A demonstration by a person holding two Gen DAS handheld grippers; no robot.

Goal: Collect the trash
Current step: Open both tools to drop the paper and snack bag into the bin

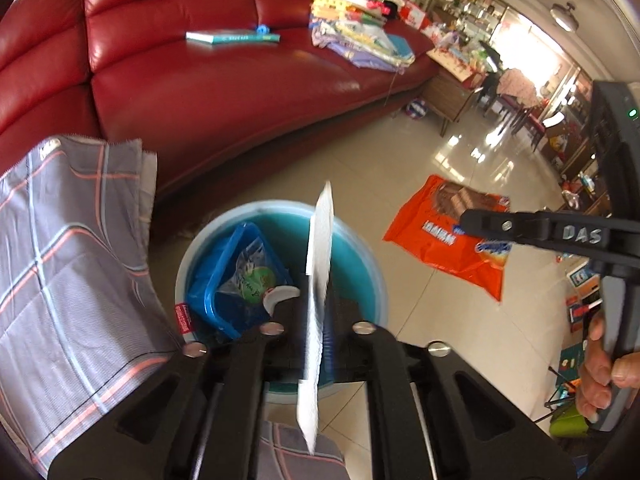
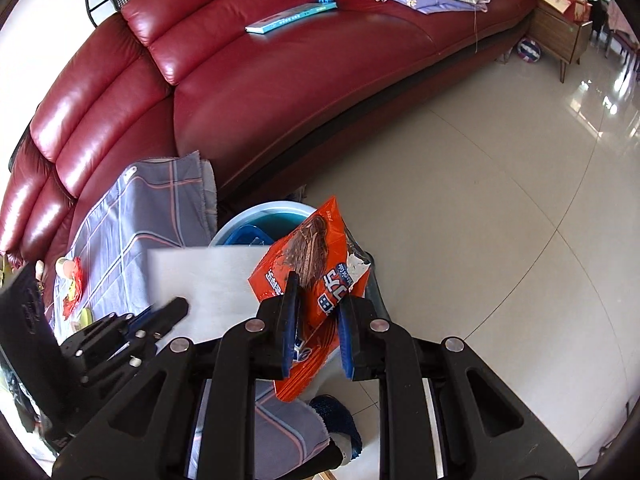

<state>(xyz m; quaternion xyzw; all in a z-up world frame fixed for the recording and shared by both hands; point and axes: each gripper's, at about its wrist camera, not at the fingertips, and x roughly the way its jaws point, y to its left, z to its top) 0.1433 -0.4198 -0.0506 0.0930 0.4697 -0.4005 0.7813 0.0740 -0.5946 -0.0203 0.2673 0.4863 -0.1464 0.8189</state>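
Observation:
My left gripper is shut on a white paper sheet held edge-on over the teal bucket. The bucket holds a blue plastic box with a clear wrapper. In the right wrist view the same sheet shows flat, with the left gripper on it. My right gripper is shut on an orange snack bag, held up beside the bucket's rim. In the left wrist view the bag hangs from the right gripper to the right of the bucket.
A red leather sofa stands behind the bucket, with a teal book and a pile of clothes on it. A grey plaid cloth drapes at the left. A wooden cabinet and cluttered furniture stand at far right on the tiled floor.

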